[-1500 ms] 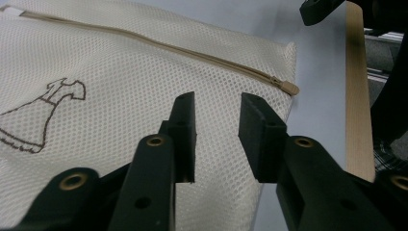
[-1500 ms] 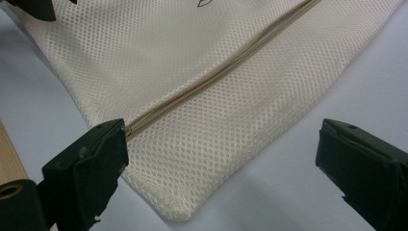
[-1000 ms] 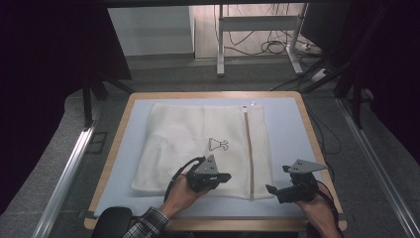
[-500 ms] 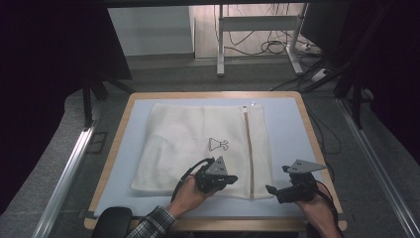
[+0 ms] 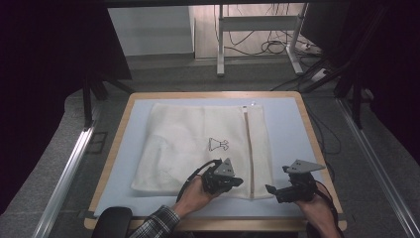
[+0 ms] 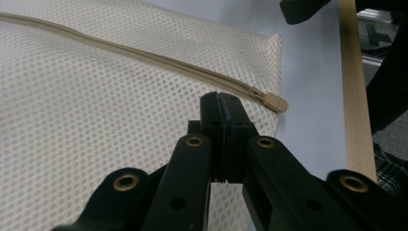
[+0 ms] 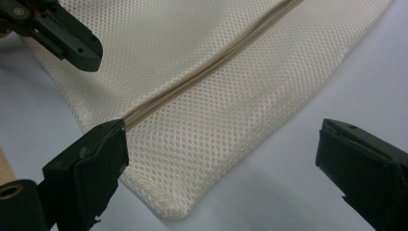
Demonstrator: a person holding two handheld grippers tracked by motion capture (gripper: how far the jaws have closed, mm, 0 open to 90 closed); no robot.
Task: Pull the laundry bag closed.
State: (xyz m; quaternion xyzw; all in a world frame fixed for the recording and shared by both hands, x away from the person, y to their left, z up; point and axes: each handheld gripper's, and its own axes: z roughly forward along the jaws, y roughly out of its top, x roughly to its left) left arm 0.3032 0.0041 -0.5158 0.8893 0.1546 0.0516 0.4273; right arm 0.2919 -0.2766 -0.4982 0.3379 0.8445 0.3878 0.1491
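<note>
**Two grippers at the near edge of a mesh bag**

One cream-white mesh laundry bag (image 5: 198, 148) lies flat on the pale blue mat of a wood-rimmed table (image 5: 292, 134), slightly left of centre. It carries one small black printed emblem (image 5: 218, 144), too small to read, and one beige zipper (image 5: 249, 148) running from far to near close to the bag's right edge. In the left gripper view the zipper's beige end tab (image 6: 274, 102) lies just beyond the jaw tips, near the bag's corner.

The left gripper (image 5: 233, 181), black with a grey three-cornered plate, sits over the bag's near edge just left of the zipper; its jaws are pressed together with nothing visible between them. Whether its tips touch the mesh cannot be told. Its hand is largely hidden beneath it, and a checked sleeve (image 5: 158, 222) is cut off at the bottom edge.

The right gripper (image 5: 270, 189), of the same build, rests on the mat just right of the bag's near right corner, jaws spread wide and empty. Beyond the table, cables and desk legs lie in shadow.
</note>
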